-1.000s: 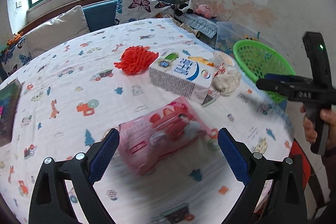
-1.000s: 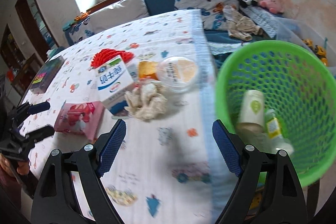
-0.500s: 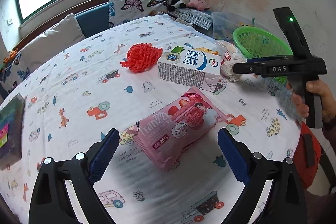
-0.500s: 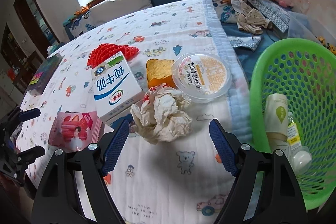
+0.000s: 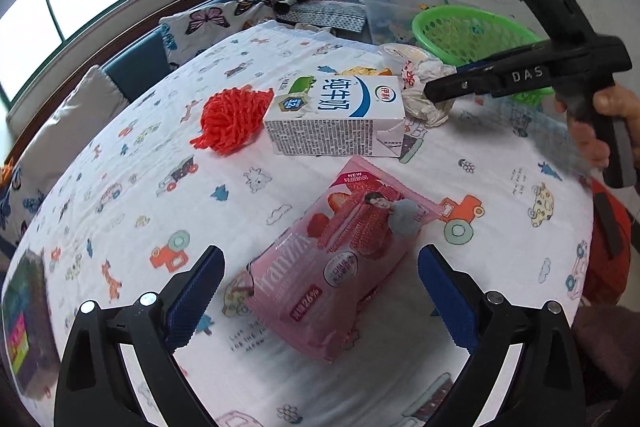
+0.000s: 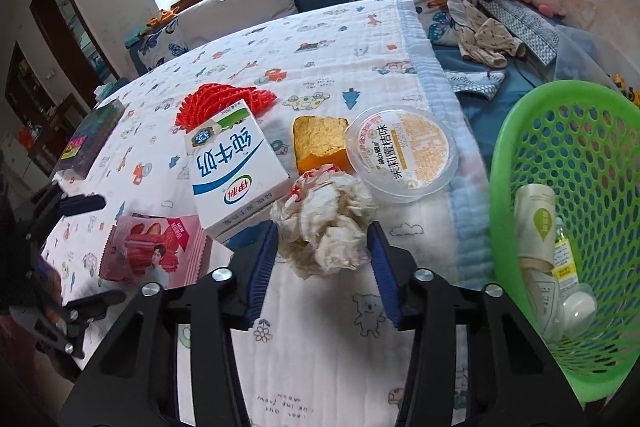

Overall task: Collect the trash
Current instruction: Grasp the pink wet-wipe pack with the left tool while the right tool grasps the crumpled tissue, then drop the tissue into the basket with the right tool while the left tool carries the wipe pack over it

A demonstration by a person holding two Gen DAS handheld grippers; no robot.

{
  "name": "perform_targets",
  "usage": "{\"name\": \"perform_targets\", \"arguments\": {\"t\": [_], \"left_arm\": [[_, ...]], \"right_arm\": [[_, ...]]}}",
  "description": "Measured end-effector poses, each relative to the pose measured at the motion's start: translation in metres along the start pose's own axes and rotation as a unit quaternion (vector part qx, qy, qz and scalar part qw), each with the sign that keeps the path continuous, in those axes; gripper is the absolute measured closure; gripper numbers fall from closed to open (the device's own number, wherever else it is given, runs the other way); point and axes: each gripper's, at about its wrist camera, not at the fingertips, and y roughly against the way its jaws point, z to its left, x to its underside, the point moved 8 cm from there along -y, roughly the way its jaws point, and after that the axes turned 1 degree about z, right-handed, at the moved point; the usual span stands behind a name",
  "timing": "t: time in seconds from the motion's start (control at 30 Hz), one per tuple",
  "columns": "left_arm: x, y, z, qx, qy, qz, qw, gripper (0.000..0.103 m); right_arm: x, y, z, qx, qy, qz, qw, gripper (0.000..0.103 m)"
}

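My right gripper (image 6: 323, 231) is shut on a crumpled paper wad (image 6: 324, 223), its blue pads pressing both sides; the left wrist view shows its tip (image 5: 432, 93) at that wad (image 5: 424, 107). My left gripper (image 5: 320, 259) stands open just above a pink wafer packet (image 5: 340, 259), whose near end lies between the pads without touching them. A white milk carton (image 5: 336, 115) lies on its side beyond the packet. The green mesh basket (image 6: 520, 131) stands off the table's right edge, holding a paper cup (image 6: 536, 223) and a small bottle (image 6: 564, 255).
A sealed pudding cup (image 6: 404, 151), a yellow sponge (image 6: 320, 143) and a red mesh scrubber (image 6: 224, 99) lie behind the wad and carton. A dark book (image 6: 90, 135) sits at the table's left edge. A sofa with cushions and plush toys runs behind the table.
The right gripper swung from the basket to the paper wad and its jaws closed on it. The left gripper rolled and sank a little toward the pink packet, staying open.
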Motion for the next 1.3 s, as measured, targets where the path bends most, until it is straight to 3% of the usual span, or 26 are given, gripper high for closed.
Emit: {"name": "perform_targets", "arguments": {"t": [0.3,0.37,0.53,0.6,0.7,0.8,0.93,1.0,1.3], "left_arm": [[-0.001,-0.018,-0.002,0.043,-0.036,0.012,0.9983,0.009],[0.001,-0.022,-0.003,0.048,-0.038,0.015,0.998,0.009],[0.003,-0.029,-0.004,0.053,-0.035,0.017,0.9978,0.01],[0.005,-0.03,-0.005,0.058,-0.034,0.016,0.9976,0.021],[0.006,-0.03,-0.006,0.059,-0.029,0.012,0.9978,0.026],[0.008,-0.028,-0.008,0.063,-0.023,0.01,0.9977,0.038],[0.009,-0.025,-0.007,0.059,-0.016,0.005,0.9981,0.044],[0.01,-0.023,-0.008,0.063,-0.008,0.005,0.998,0.045],[0.012,-0.006,-0.012,0.086,0.034,-0.004,0.9957,0.052]], "right_arm": [[0.006,0.016,-0.002,0.006,-0.001,-0.007,1.0,0.063],[0.008,0.019,-0.001,0.005,0.0,-0.006,1.0,0.068],[0.012,0.02,0.0,0.004,0.001,-0.004,1.0,0.068],[0.015,0.018,0.002,0.0,0.0,-0.001,1.0,0.063],[0.019,0.016,0.004,0.003,0.004,0.0,1.0,0.049],[0.02,0.012,0.007,0.007,0.011,0.002,1.0,0.039],[0.027,0.003,0.01,0.017,0.02,0.014,1.0,0.039],[0.031,-0.001,0.01,0.022,0.024,0.017,0.999,0.044],[0.029,0.02,0.002,0.016,0.01,-0.005,1.0,0.05]]}}
